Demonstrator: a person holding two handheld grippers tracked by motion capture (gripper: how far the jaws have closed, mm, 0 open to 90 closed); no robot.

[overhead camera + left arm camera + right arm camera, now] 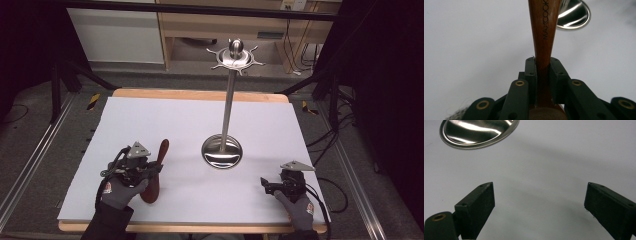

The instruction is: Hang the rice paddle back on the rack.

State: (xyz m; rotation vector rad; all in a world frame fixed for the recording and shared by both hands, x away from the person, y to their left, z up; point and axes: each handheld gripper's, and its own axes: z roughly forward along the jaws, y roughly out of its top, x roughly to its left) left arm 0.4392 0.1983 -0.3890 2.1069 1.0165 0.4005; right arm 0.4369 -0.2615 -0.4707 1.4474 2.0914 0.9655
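Observation:
A brown wooden utensil (157, 170) with a long handle lies tilted at the front left of the white table; its handle (544, 32) carries printed lettering. My left gripper (154, 169) is shut on the handle, and in the left gripper view both pads (531, 75) press against the wood. A steel hanging stand (229, 100) rises from a round base (222, 151) at the table's middle, with a hooked crown (235, 56) on top. My right gripper (266, 186) rests at the front right, jaws open and bare, its pads (477, 207) wide apart over the table.
The white sheet (150, 120) covers a wooden table. The stand's shiny base (477, 131) lies just ahead of the right gripper and beyond the utensil's handle (574, 15). Dark frame bars, cables and shelving surround the table.

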